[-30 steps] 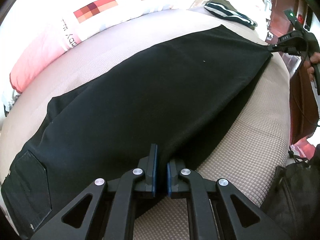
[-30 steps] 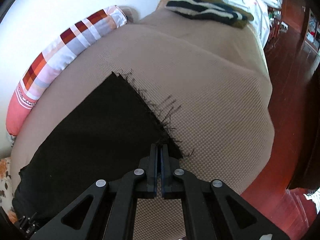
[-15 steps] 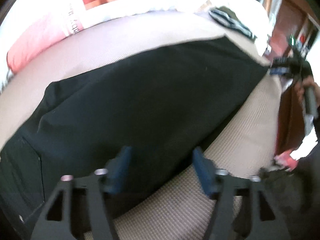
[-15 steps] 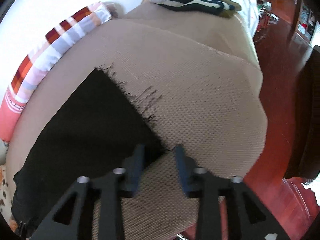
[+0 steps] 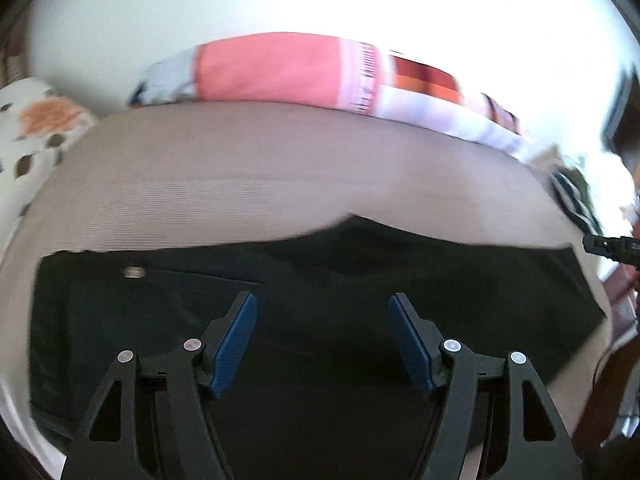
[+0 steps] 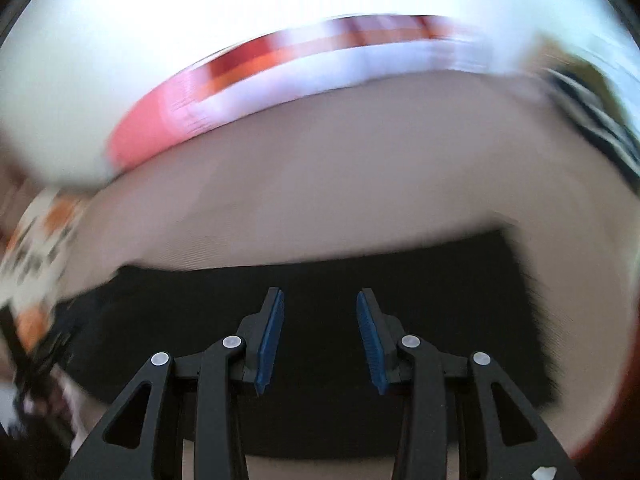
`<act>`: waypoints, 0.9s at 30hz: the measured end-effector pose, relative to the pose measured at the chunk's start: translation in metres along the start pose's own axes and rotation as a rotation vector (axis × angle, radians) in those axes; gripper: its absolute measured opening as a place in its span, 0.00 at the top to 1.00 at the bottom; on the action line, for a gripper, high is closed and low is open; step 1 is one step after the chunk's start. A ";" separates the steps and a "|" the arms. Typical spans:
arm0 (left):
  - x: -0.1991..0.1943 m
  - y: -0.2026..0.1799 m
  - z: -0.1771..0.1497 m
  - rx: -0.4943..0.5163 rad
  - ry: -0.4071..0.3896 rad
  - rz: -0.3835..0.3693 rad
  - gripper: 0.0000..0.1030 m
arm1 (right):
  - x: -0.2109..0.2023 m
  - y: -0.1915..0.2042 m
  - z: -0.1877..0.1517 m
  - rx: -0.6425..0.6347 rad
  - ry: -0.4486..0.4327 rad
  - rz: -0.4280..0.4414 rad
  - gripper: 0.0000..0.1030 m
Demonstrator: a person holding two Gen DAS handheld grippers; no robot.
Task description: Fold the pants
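Observation:
Black pants [image 5: 340, 280] lie flat on a beige bed, folded lengthwise. In the left wrist view a back pocket with a small metal button [image 5: 134, 272] shows at the left. My left gripper [image 5: 322, 312] is open and empty, just above the pants near the waist end. The right gripper's tip [image 5: 608, 245] shows at the far right of that view. In the right wrist view, my right gripper [image 6: 320, 308] is open and empty above the pants [image 6: 360, 272], whose frayed hem [image 6: 528, 284] is at the right. This view is motion-blurred.
A pink, white and orange checked pillow [image 5: 304, 72] lies along the white wall behind the bed [image 5: 240, 184]. A spotted cushion [image 5: 36, 128] is at the far left. Folded striped clothes [image 5: 572, 200] sit at the bed's right end; red wooden floor lies beyond.
Both grippers let go of the pants' near edge and opened. Both have swung to face the wall and pillow, now hovering over the cloth.

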State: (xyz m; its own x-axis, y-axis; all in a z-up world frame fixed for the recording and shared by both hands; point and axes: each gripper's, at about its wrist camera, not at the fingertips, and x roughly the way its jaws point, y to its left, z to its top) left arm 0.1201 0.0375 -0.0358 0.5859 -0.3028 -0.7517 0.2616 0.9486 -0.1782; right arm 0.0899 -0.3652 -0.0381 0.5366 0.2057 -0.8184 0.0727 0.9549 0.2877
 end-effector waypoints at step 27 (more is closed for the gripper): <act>0.011 0.074 -0.021 -0.110 0.020 0.067 0.33 | 0.200 0.234 0.055 -0.579 0.415 0.401 0.93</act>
State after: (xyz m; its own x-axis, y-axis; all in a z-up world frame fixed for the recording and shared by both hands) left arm 0.1291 0.1062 -0.0706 0.5836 -0.2380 -0.7763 0.1363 0.9712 -0.1953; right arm 0.2608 -0.1120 -0.1072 0.0662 0.5091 -0.8581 -0.5652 0.7279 0.3882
